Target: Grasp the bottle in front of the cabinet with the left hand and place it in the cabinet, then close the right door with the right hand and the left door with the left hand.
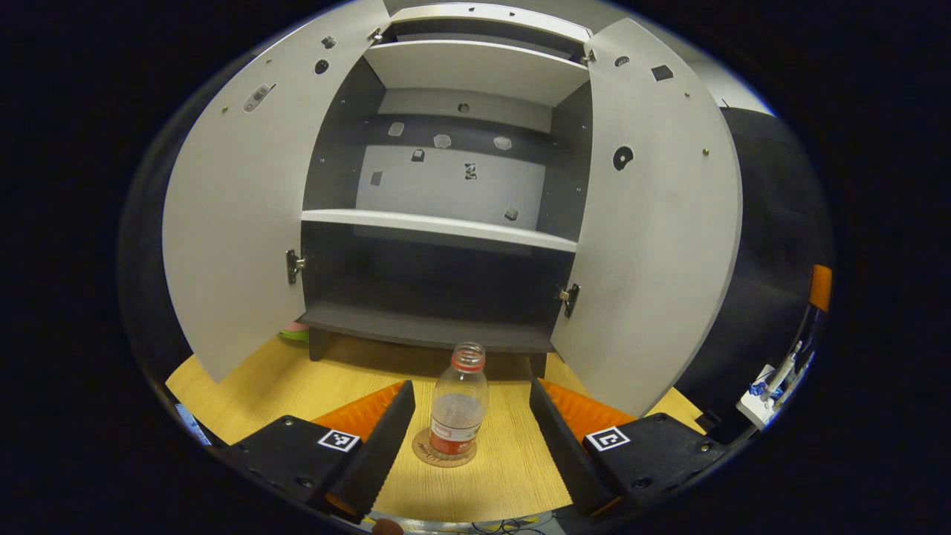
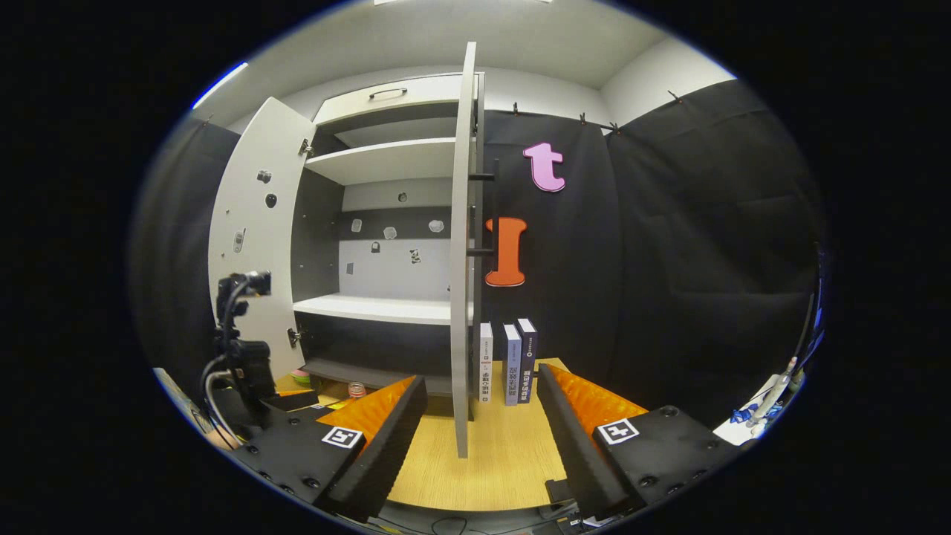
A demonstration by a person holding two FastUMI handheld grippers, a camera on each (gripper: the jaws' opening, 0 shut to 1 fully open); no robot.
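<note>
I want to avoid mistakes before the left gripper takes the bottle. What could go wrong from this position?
1. The bottle is tall, light-looking and nearly empty, standing on a small coaster; if one of the fingers of the open left gripper touches it first, it may tip.
2. The lower compartment is low, so the bottle's cap could hit the shelf above.
3. The right door stands edge-on before the right gripper, so a push could slip off.
</note>
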